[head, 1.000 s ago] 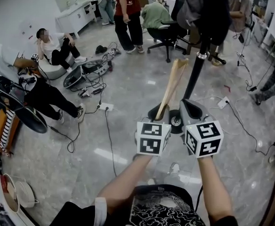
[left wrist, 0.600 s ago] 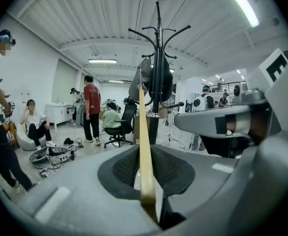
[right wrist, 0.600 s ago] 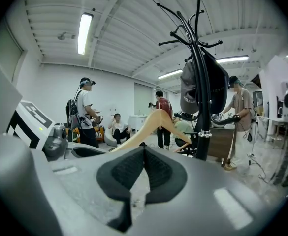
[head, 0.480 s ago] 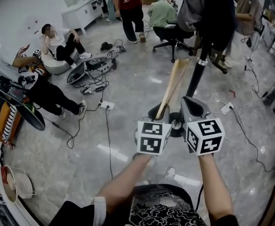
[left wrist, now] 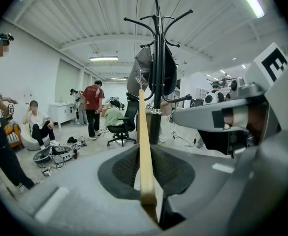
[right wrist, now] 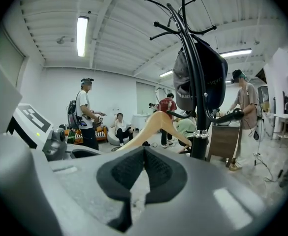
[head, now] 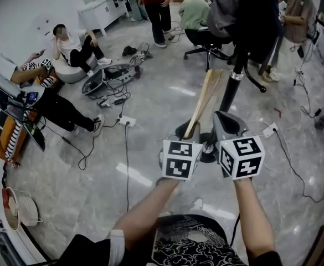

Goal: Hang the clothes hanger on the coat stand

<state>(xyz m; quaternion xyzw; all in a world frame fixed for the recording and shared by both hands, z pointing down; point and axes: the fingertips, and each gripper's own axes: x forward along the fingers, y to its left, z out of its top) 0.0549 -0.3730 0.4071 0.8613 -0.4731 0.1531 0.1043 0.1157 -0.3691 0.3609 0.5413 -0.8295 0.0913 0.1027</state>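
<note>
In a busy room with a glossy floor (head: pixel 150 101), the left gripper (head: pixel 185 132) is clamped on one arm-end of the wooden hanger (head: pixel 204 96), likely light, stiff and slick, just beside the coat stand (head: pixel 230 93); the right gripper (head: pixel 224 127) is closed and empty.

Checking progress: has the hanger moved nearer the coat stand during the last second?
No. The hanger, shut in the left tongs, keeps the same gap left of the coat stand pole.
</note>
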